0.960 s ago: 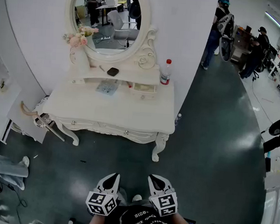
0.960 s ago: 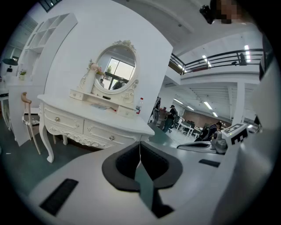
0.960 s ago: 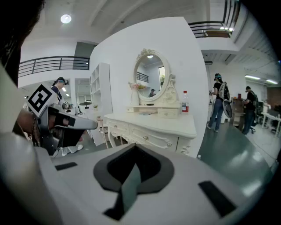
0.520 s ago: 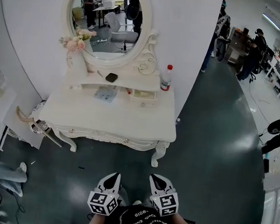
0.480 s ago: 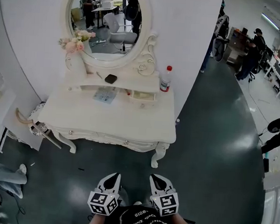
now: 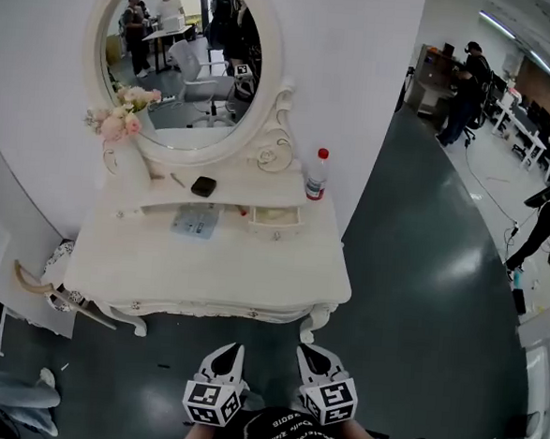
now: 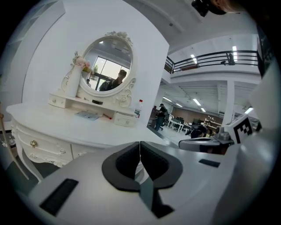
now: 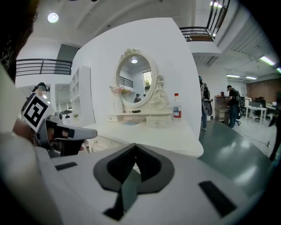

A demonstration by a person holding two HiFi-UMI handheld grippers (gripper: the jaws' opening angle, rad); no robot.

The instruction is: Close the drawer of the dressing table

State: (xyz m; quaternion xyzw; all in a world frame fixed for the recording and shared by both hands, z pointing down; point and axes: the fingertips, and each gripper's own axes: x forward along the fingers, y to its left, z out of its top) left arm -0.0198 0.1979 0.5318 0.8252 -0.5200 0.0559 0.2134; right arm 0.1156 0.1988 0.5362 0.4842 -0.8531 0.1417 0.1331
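Drawer (image 6: pixel 275 220), small, cream-white carved wood, juts slightly from under the raised shelf of the white dressing table (image 6: pixel 205 275), right of centre. On the shelf from the left: pink flowers in a white vase (image 6: pixel 118 130), a flat black case (image 6: pixel 202 186), a red-capped clear bottle (image 6: pixel 317 175). Below the table's front edge, well apart from the drawer, the left gripper (image 6: pixel 231 350) and right gripper (image 6: pixel 305 351) both have their jaws pressed together, empty.

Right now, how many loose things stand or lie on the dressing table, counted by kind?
Bottle with red cap: 1
Vase of flowers: 1
Small black thing: 1
Printed sheet: 1
Thin stick: 1
Small red thing: 1
Total: 6
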